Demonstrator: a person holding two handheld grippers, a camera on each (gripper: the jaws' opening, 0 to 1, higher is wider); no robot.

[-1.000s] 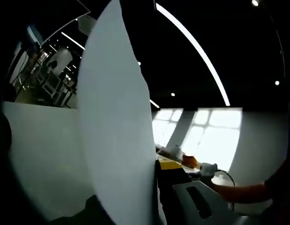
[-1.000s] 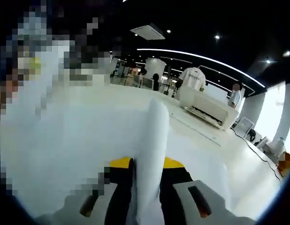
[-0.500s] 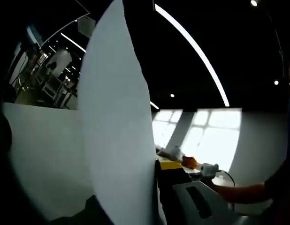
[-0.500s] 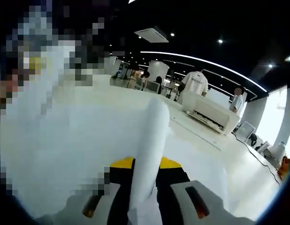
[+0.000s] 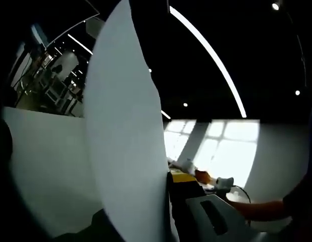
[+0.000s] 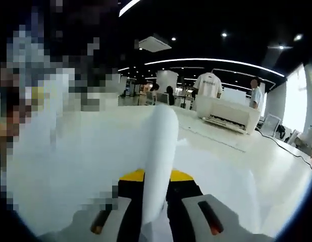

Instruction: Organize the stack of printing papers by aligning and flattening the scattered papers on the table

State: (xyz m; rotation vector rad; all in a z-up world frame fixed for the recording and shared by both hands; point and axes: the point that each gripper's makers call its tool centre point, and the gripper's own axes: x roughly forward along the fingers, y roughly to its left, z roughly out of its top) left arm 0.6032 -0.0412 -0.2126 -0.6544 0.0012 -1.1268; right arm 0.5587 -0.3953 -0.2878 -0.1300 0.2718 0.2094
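In the left gripper view a tall white stack of printing papers (image 5: 125, 146) stands on edge and rises from between my jaws, with my left gripper (image 5: 163, 201) shut on its lower part. The yellow-tipped right jaw presses against it; the other jaw is hidden behind the sheets. In the right gripper view the same kind of white paper stack (image 6: 158, 151) curves up between the two yellow-tipped jaws of my right gripper (image 6: 155, 194), which is shut on it. More white paper (image 6: 221, 176) lies on the white table (image 6: 80, 151) below.
A person's forearm (image 5: 262, 209) reaches in at the lower right of the left gripper view, near small orange and white objects (image 5: 209, 177). Behind the table stand a white machine (image 6: 226, 115) and two people (image 6: 208, 84). A cable (image 6: 292, 148) runs along the right side.
The right gripper's camera has rolled and tilted a little, so the room now sits more level; the grip on the paper is unchanged. The left gripper view is almost the same.
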